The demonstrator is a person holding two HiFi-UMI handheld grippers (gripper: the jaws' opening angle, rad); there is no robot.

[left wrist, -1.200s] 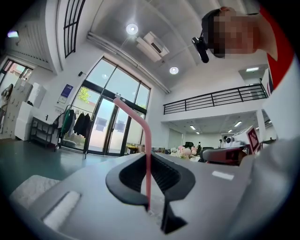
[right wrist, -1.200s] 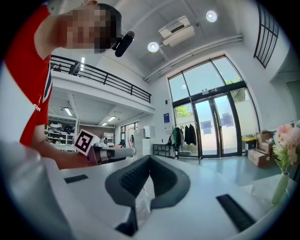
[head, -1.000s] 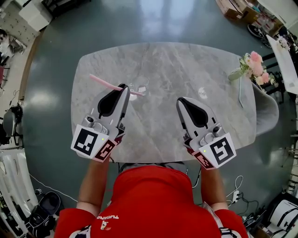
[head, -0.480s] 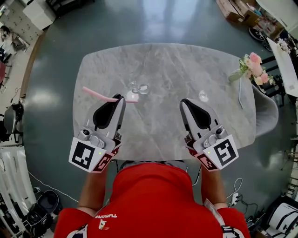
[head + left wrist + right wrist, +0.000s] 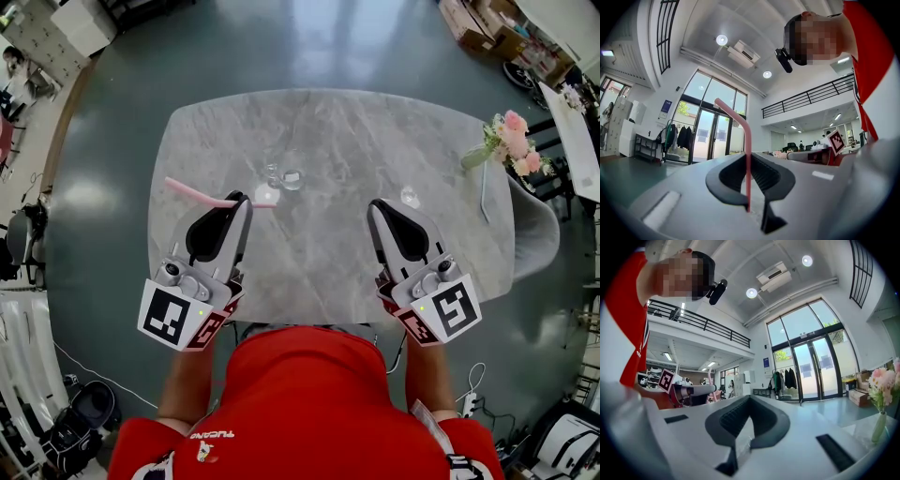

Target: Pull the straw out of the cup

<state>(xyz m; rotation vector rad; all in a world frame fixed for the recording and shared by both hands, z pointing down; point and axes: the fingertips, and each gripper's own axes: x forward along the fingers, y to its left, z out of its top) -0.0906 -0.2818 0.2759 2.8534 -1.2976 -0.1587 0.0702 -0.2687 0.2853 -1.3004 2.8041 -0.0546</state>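
Note:
In the head view, a clear glass cup (image 5: 286, 176) stands near the middle of the grey marble table (image 5: 375, 122). A pink bent straw (image 5: 199, 194) lies level across my left gripper (image 5: 241, 199), which is shut on it just short of the cup. The straw's right end is beside the cup, outside it. The left gripper view shows the straw (image 5: 748, 159) pinched upright between the black pads of the left gripper (image 5: 751, 199). My right gripper (image 5: 379, 207) is shut and holds nothing. The right gripper view shows the right gripper (image 5: 737, 446) with its pads closed together.
A vase of pink flowers (image 5: 506, 134) stands at the table's right end, and the flowers (image 5: 882, 392) also show in the right gripper view. A small clear glass thing (image 5: 410, 195) lies just past the right gripper. A grey chair (image 5: 539, 225) sits beyond the right edge.
My left gripper has drawn back towards me and to the left with the straw. The straw's tip, which reached the cup, has come away from it. The right gripper barely moved.

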